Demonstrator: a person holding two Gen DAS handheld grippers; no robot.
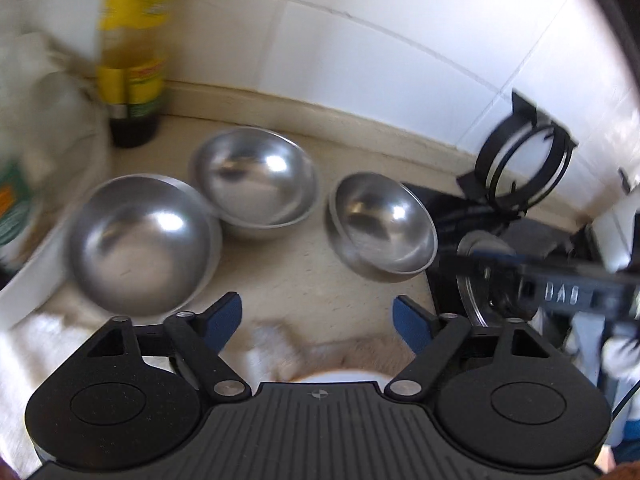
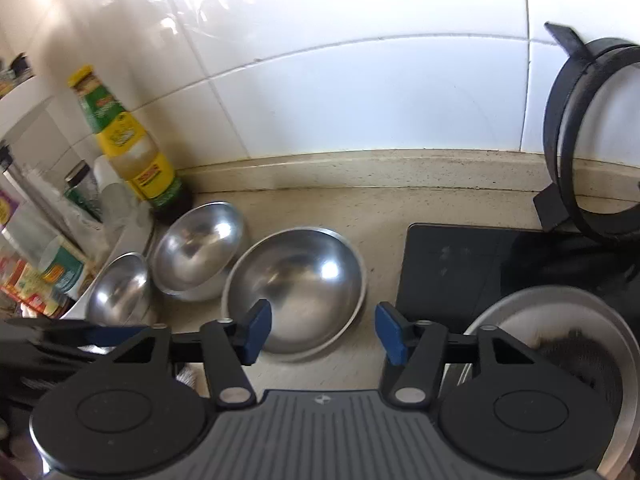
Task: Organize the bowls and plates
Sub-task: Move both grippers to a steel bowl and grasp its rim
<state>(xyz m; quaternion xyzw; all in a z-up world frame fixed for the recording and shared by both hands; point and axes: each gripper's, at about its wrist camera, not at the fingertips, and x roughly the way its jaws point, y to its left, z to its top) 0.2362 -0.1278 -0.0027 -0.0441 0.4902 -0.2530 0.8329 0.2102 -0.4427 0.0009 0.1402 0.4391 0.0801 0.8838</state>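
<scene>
Three steel bowls stand on the beige counter. In the left wrist view they are the left bowl, the middle bowl and the right bowl. My left gripper is open and empty, just short of them. In the right wrist view the near bowl lies just beyond my open, empty right gripper; the middle bowl and the far left bowl lie behind it to the left. A steel plate sits on the stove at the right.
A yellow-labelled sauce bottle stands in the back corner by the tiled wall. A white tray of jars and packets is at the left. A black hob and a black pot stand are at the right. A white cloth lies near.
</scene>
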